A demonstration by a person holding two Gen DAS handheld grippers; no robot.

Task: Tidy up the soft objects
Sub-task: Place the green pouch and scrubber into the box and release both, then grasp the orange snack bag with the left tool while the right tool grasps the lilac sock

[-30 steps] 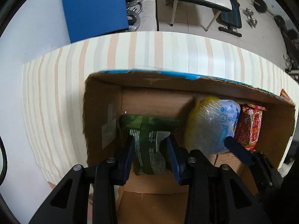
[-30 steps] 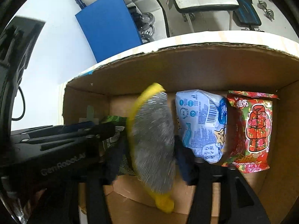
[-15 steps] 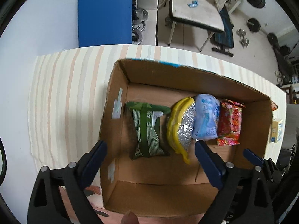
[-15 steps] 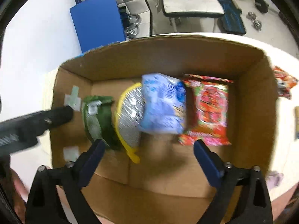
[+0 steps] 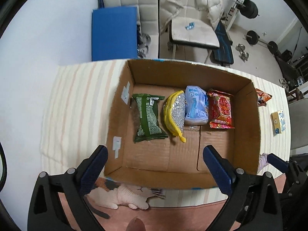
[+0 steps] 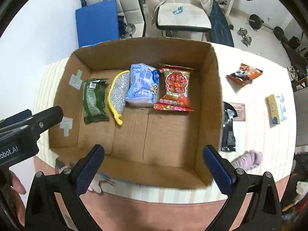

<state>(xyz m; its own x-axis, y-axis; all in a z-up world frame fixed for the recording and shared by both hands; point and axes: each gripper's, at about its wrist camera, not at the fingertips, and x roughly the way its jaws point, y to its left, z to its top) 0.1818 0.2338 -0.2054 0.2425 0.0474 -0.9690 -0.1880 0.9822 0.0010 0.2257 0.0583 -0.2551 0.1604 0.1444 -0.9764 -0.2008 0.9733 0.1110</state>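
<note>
The left gripper (image 5: 154, 165) hangs over the near edge of the cardboard box (image 5: 246, 134). Its blue jaws are spread wide and are opening a little more, with nothing between them.

Inside the box, four soft packs lie in a row by the far wall. From left to right there is a green pack (image 5: 149, 117), a yellow and silver pouch (image 5: 176, 113), a pale blue pack (image 5: 196, 105) and a red pack (image 5: 221, 109). Each one lies with its long side running from far to near. The yellow pouch leans on the blue pack, and the blue pack touches the red one. The near half of the box floor is bare.

The right gripper (image 6: 154, 166) also hangs above the near edge, wide apart and holding nothing.

More soft things wait on the striped table (image 6: 256, 138), all to the right of the box. A black pack (image 6: 228, 132) lies just beside the right wall, long side far to near. A fluffy purple thing (image 6: 248, 158) sits near it, close to the right gripper. An orange pack (image 6: 243, 73) and a small yellow and blue box (image 6: 276, 108) lie farther right.

I think the right gripper is nearer to these, so it should go next, off to its right.
</note>
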